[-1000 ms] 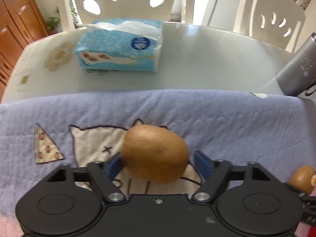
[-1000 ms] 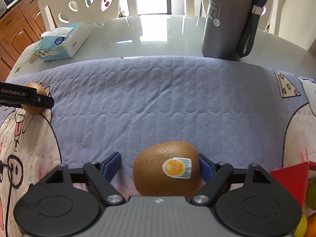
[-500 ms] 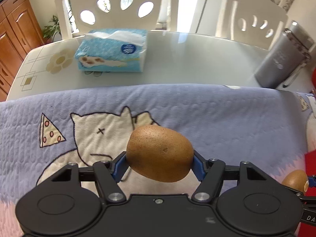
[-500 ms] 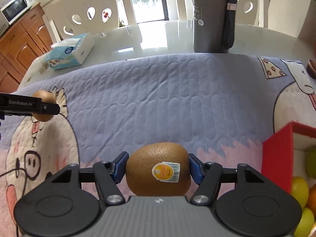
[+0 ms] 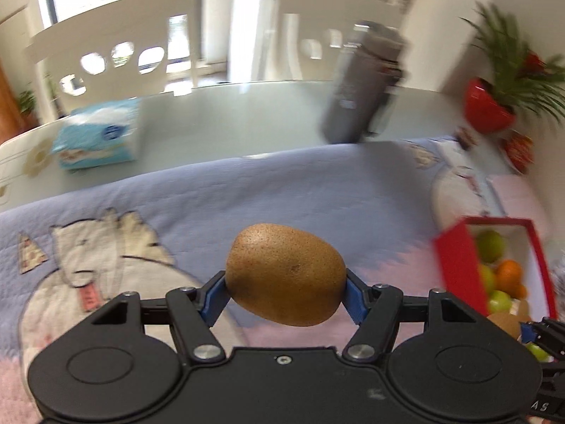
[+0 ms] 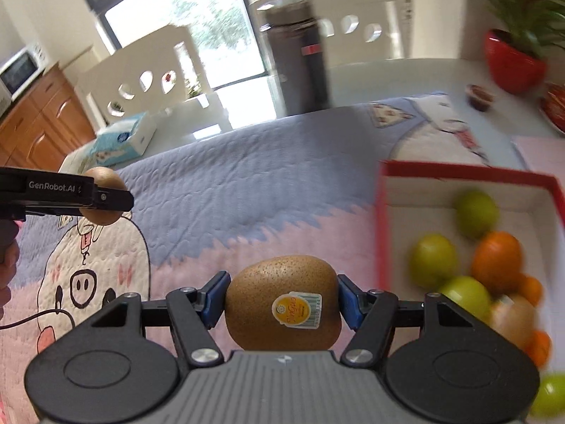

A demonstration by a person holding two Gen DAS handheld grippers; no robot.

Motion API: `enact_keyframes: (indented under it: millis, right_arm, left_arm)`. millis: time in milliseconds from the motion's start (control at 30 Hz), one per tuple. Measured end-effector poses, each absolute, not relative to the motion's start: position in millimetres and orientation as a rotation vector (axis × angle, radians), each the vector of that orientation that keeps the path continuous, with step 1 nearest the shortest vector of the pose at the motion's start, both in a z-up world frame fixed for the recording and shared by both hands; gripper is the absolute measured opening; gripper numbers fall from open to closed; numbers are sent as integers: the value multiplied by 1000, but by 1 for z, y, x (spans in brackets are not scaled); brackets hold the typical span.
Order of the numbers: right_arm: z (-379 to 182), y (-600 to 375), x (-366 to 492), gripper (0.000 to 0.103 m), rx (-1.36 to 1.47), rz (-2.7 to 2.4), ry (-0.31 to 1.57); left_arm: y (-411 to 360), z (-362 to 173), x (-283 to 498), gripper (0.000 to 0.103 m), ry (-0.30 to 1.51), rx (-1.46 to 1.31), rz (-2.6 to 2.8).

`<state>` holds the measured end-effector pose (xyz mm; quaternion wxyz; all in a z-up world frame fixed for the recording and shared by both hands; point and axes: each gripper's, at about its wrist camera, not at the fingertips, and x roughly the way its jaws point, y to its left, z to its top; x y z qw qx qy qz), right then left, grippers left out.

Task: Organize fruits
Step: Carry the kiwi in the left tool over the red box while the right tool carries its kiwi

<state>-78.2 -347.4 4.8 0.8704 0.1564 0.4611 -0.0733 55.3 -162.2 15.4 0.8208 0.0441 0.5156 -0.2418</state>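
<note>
Both kiwis are now up off the quilt (image 5: 282, 183) and carried toward the red box (image 6: 383, 226); a sec ago they sat low on the fabric w/ the box barely in sight. Left claw (image 5: 285, 293) is clamped on a plain kiwi (image 5: 285, 275), blue pads pressing both ends. Right claw (image 6: 281, 300) grips the stickered kiwi (image 6: 281, 300) the same way, after closing in on it.

Rel. to the box: right kiwi hangs just left of its near wall, left kiwi further left, over the pink part of the quilt. Inside the box: green apples (image 6: 432, 259) and oranges (image 6: 498, 261).

Judgement: pickup done for both, next is the drop into the box; blurred surroundings suggest a fast swing.

Writing: "GenRobot.AI" on the side of the left claw, seen from the right wrist view. The kiwi's yellow sticker (image 6: 296, 309) has a barcode; brand word not legible. Tissue pack (image 5: 97, 136) logo too blurred to read.
</note>
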Motion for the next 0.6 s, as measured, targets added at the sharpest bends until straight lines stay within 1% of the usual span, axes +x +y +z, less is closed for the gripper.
enact_keyframes:
  millis: [133, 233, 267, 300, 333, 433, 600]
  right_arm:
    - [12, -373, -121, 65, 366, -221, 937]
    - [16, -398, -154, 63, 401, -287, 911]
    - [16, -406, -164, 55, 416, -311, 904]
    - [15, -414, -172, 36, 428, -330, 896]
    - [15, -423, -183, 5, 453, -339, 869]
    - [18, -453, -206, 4, 559, -347, 798]
    - [20, -472, -223, 7, 499, -402, 799]
  left_arm:
    - [-207, 25, 32, 78, 1091, 118, -619]
    - [-242, 27, 19, 78, 1085, 148, -687]
    - [-255, 28, 16, 78, 1085, 156, -709]
    - [-267, 29, 13, 78, 1083, 165, -725]
    - [-278, 29, 10, 78, 1078, 174, -737]
    - [-307, 28, 1, 78, 1075, 198, -766]
    - [-334, 24, -13, 78, 1092, 231, -817]
